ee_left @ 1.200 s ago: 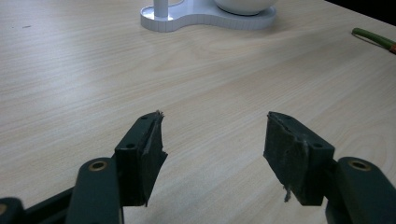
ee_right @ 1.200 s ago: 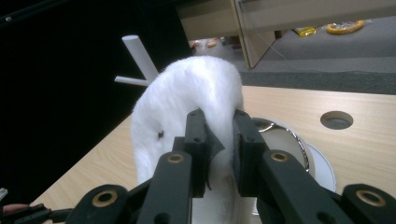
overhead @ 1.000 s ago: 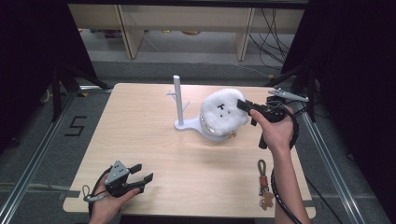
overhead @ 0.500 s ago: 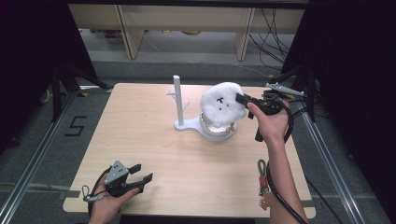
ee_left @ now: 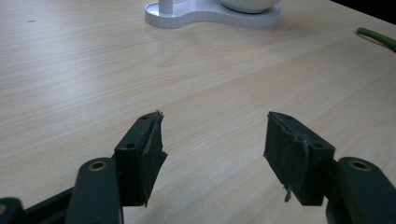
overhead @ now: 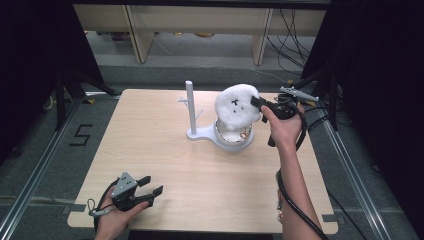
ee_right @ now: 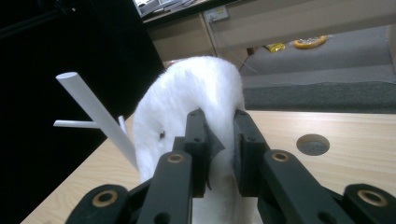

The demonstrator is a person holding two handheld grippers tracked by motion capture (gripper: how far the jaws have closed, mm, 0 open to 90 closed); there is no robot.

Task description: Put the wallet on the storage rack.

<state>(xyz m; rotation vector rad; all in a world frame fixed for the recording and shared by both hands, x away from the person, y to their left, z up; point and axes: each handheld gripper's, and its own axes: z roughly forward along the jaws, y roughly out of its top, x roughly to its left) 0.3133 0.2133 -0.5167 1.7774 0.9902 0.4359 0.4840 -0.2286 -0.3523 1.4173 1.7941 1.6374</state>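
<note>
High view: the right tongs point(overhead: 257, 103), clamped on the plush point(overhead: 237, 109), hold it tilted over the bowl point(overhead: 233, 141) at the far right, while the left tongs point(overhead: 149, 190) rest open and empty near left.

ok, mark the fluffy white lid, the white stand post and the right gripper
fluffy white lid point(overhead: 235, 107), high view, on its fuzzy face.
white stand post point(overhead: 190, 105), high view, mid-shaft.
right gripper point(ee_right: 219, 140), right gripper view, between the tips clamped on the lid's edge.
</note>
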